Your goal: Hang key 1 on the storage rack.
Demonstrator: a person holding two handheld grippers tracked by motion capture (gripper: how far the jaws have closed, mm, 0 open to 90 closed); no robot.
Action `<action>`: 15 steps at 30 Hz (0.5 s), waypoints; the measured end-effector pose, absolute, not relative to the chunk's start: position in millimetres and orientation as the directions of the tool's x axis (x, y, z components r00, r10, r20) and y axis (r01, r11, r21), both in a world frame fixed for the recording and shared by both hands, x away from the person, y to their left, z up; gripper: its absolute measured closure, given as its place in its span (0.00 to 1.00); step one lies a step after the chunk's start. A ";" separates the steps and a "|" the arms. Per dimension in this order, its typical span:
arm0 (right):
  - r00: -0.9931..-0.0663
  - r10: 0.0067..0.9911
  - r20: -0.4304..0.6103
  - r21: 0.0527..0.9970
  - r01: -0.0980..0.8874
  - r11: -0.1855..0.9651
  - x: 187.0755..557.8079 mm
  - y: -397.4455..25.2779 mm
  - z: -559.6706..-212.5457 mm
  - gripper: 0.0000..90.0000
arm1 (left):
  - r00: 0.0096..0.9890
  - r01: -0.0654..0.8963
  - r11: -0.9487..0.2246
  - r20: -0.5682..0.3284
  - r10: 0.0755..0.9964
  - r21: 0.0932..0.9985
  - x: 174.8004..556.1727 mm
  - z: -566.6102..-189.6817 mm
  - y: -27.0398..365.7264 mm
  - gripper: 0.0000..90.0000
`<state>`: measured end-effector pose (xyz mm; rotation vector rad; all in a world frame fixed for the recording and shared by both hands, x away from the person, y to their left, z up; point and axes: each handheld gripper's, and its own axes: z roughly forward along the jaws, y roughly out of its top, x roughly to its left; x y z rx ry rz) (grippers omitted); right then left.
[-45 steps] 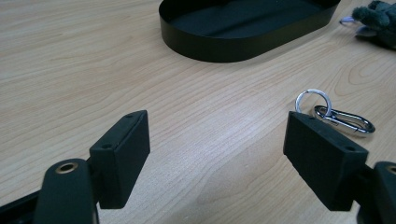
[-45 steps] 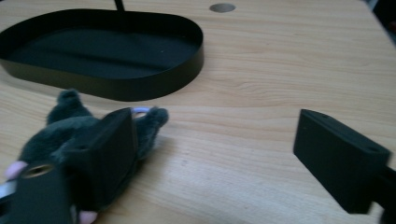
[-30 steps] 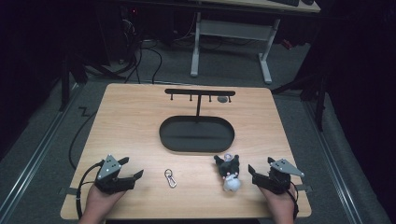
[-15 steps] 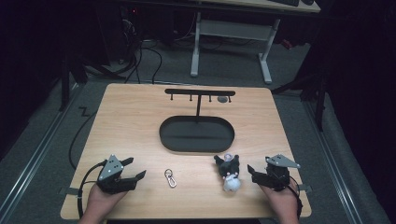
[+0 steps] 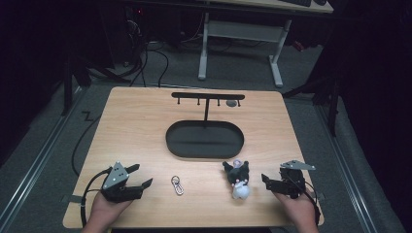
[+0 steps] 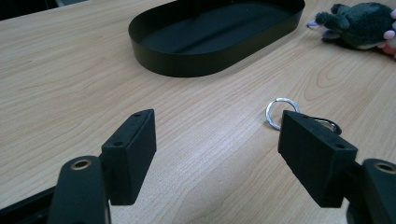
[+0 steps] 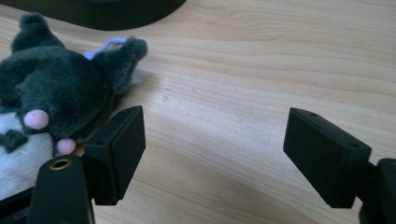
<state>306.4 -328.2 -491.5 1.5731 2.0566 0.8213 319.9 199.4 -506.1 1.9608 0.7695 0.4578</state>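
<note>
Both grippers have shifted a little since the earlier frames: the right gripper (image 5: 266,180) has drawn slightly back from the plush toy (image 5: 236,177) and now sits just beside it, while the left gripper (image 5: 141,180) has turned a touch toward the key ring (image 5: 177,185).

Each gripper is released, jaws spread wide with nothing between them, as both gripper views show.

The work in hand looks like picking up the small items at the near edge of the table (image 5: 141,126), probably for the black oval tray (image 5: 205,151) or the hook rack (image 5: 208,96) behind it. To do the step well, the right gripper should slide left until the toy's dark body lies squarely between the jaws, then close on the body, not on an ear, so that it does not dangle or slip. The left gripper should come down low and straddle the key ring, since flat metal on wood is easily pushed away.

In the right gripper view, the plush toy (image 7: 51,95) is soft and fuzzy, dark grey above and white below, with small pink spots, pointed ears and a pale lilac loop at its top. It lies flat on the table, just in front of the tray and apart from it. In the left gripper view, the key ring (image 6: 279,113) is a thin silver ring, partly hidden by the right-hand jaw.
</note>
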 end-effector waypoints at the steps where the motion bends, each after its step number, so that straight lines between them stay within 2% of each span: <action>1: -0.267 0.963 0.018 0.671 0.718 0.186 307.0 -328.5 -490.8 0.23 | 0.732 0.326 -0.353 0.002 0.681 0.877 319.7 -506.2 199.1 0.32; 15: -0.328 0.945 -0.008 0.574 0.772 0.273 317.0 -328.8 -475.4 0.25 | 0.732 0.321 -0.357 0.010 0.681 0.877 319.1 -506.3 199.1 0.31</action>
